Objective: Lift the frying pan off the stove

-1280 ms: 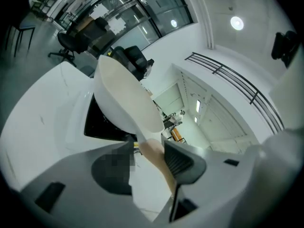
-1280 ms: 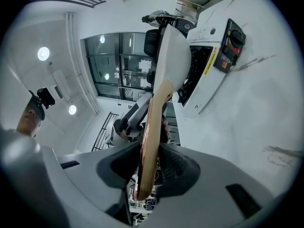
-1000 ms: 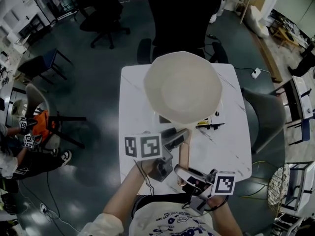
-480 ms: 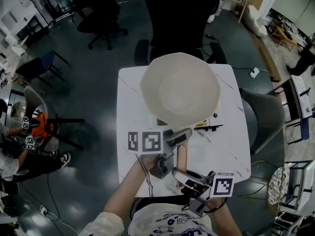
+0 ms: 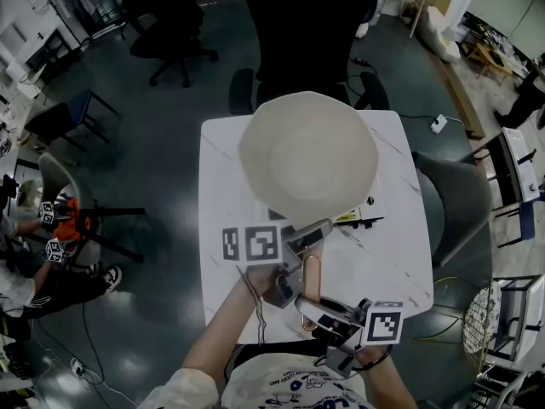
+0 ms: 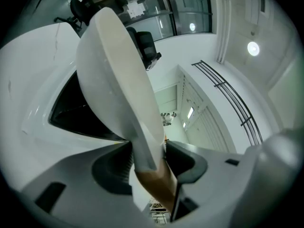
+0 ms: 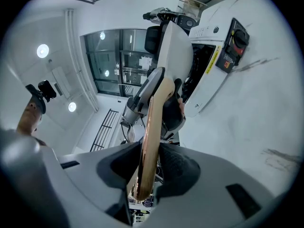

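The cream frying pan hangs in the air above the white table, tilted, and hides most of the stove. Both grippers hold its copper-coloured handle. My left gripper is shut on the handle where it meets the pan body, as the left gripper view shows. My right gripper is shut on the handle's free end. The right gripper view shows the pan clear of the stove, with the control knob in sight.
The table is small and square, with dark floor all round. A person in black stands at its far side. Office chairs stand at the far left, and a grey chair is at the right edge.
The pan looks slightly bigger in the head view, so it has come a little nearer the camera. Both grippers keep their hold on the handle.
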Demonstrator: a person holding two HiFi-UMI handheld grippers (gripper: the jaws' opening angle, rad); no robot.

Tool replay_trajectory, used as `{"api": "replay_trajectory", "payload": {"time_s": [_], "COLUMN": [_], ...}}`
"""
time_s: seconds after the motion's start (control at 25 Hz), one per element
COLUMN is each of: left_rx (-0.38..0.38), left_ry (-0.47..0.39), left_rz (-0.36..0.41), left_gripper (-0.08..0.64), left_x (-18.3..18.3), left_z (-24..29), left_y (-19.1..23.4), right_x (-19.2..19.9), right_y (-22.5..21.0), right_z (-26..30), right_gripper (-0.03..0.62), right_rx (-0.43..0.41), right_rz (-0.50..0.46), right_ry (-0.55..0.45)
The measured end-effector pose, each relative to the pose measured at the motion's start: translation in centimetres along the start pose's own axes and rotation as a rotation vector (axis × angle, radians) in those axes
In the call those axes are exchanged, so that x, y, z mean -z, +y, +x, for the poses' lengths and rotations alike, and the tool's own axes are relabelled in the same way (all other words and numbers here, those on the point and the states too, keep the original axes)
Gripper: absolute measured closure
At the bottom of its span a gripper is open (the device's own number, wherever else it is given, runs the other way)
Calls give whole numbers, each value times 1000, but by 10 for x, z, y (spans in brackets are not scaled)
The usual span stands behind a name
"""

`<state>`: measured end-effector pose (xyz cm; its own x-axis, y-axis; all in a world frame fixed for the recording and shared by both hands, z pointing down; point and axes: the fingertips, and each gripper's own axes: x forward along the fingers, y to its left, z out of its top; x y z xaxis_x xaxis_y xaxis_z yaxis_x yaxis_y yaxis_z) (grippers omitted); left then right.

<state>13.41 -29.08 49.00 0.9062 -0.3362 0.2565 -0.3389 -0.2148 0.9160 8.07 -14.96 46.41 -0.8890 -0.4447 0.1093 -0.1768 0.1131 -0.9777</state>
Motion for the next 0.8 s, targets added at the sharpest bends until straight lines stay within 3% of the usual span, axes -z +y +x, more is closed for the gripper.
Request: {"api": "replay_trajectory", "payload": {"time_s": [0.8], "left_rx": [58], "left_ry": [-30], "left_rz": [-32], "left_gripper": [365], "left_x": [2], "left_z": [-1], "left_y": [0], "right_x": [4], "right_y": [-3], "right_z": [0], "right_gripper": [465], "right_rx": [29], "right_rz": [-61], "right_ry": [34]}}
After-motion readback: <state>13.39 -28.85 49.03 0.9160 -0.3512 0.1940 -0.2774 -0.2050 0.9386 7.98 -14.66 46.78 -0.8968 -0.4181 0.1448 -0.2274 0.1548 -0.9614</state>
